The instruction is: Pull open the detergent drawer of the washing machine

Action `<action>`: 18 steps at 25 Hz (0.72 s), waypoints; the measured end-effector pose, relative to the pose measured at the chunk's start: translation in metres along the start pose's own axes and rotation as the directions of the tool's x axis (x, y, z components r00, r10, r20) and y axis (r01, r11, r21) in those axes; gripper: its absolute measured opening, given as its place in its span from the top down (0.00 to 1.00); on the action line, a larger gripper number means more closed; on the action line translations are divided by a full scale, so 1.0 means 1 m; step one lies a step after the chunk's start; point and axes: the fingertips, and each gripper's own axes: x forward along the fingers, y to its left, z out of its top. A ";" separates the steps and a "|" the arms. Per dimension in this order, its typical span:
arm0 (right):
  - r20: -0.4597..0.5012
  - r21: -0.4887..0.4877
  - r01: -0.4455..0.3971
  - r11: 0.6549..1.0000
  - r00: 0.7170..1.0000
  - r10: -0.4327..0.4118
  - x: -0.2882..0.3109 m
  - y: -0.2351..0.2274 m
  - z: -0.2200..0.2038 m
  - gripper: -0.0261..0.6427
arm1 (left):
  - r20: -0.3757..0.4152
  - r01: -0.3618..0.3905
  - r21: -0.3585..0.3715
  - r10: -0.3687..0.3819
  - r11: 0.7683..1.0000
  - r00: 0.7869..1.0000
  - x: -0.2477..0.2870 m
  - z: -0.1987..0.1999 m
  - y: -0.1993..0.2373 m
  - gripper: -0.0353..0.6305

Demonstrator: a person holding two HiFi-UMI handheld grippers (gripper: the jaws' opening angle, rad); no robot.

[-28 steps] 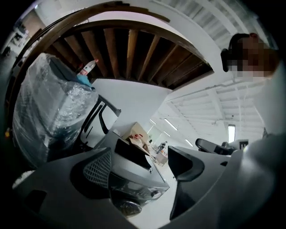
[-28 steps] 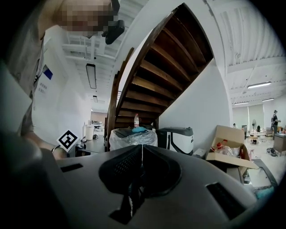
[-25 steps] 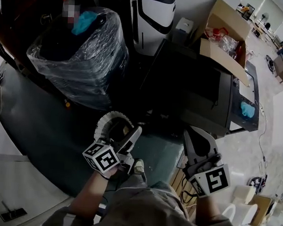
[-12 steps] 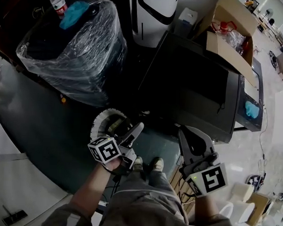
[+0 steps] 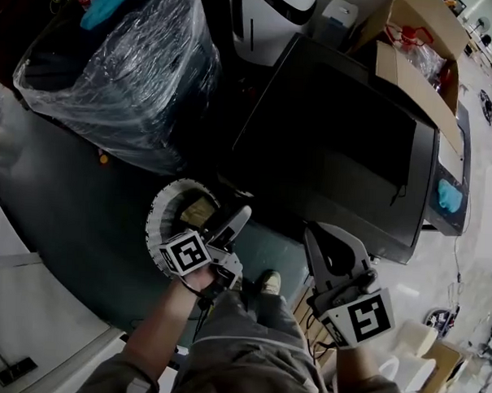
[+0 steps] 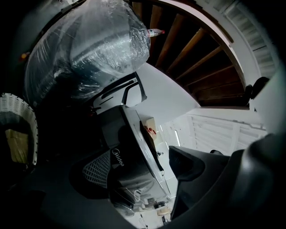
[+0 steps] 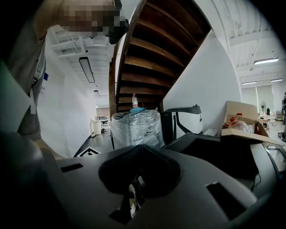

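Note:
The dark washing machine (image 5: 338,147) fills the middle of the head view from above, its front face hidden under its top. In the left gripper view its front, with a brand name on it (image 6: 118,159), lies tilted between the jaws; I cannot make out the detergent drawer. My left gripper (image 5: 228,227) hangs before the machine's left front corner, jaws opening, nothing between them and touching nothing. My right gripper (image 5: 316,235) is just short of the machine's front edge, jaws together and empty. Its own view shows the machine's top (image 7: 223,152) beyond the closed jaws.
A plastic-wrapped appliance (image 5: 121,72) stands to the left, with a white laundry basket (image 5: 165,221) in front of it right beside my left gripper. A white-and-black unit (image 5: 270,13) and an open cardboard box (image 5: 415,52) sit behind the machine. A wooden staircase (image 7: 152,49) rises overhead.
Both grippers have sunk lower in front of the machine and come closer to its front edge. The left gripper has rolled. The head view has tilted further over the machine.

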 end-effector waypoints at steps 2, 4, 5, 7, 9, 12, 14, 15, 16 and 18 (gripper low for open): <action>-0.003 0.003 -0.010 1.000 1.000 0.010 0.004 -0.005 -0.009 0.91 | 0.006 0.013 -0.021 -0.013 1.000 1.000 0.009 -0.006 0.008 0.33; -0.006 0.007 -0.014 1.000 1.000 0.014 0.007 -0.009 -0.017 0.91 | 0.014 0.023 -0.048 -0.022 0.999 1.000 0.016 -0.012 0.017 0.33; -0.007 0.009 -0.016 1.000 1.000 0.016 0.008 -0.011 -0.021 0.91 | 0.018 0.024 -0.064 -0.022 0.998 1.000 0.019 -0.014 0.022 0.33; -0.006 0.013 -0.019 1.000 1.000 0.019 0.011 -0.015 -0.027 0.91 | 0.029 0.026 -0.095 -0.023 0.995 0.999 0.023 -0.018 0.032 0.32; -0.005 0.015 -0.022 1.000 1.000 0.022 0.013 -0.018 -0.033 0.91 | 0.041 0.041 -0.122 -0.036 0.992 0.998 0.027 -0.019 0.038 0.32; -0.007 0.023 -0.027 0.999 1.000 0.028 0.017 -0.020 -0.041 0.91 | 0.054 0.080 -0.151 -0.073 0.985 0.996 0.033 -0.023 0.040 0.31; -0.008 0.025 -0.029 0.999 1.000 0.030 0.019 -0.020 -0.045 0.91 | 0.067 0.101 -0.169 -0.090 0.980 0.994 0.036 -0.024 0.042 0.30; -0.008 0.023 -0.031 0.999 0.999 0.031 0.020 -0.020 -0.047 0.91 | 0.082 0.107 -0.179 -0.093 0.978 0.992 0.037 -0.023 0.044 0.29; -0.008 0.022 -0.032 0.999 0.999 0.032 0.020 -0.020 -0.049 0.91 | 0.100 0.112 -0.189 -0.095 0.976 0.991 0.039 -0.022 0.045 0.28; -0.007 0.023 -0.034 0.999 0.999 0.035 0.020 -0.021 -0.051 0.91 | 0.120 0.122 -0.202 -0.099 0.972 0.988 0.042 -0.021 0.046 0.28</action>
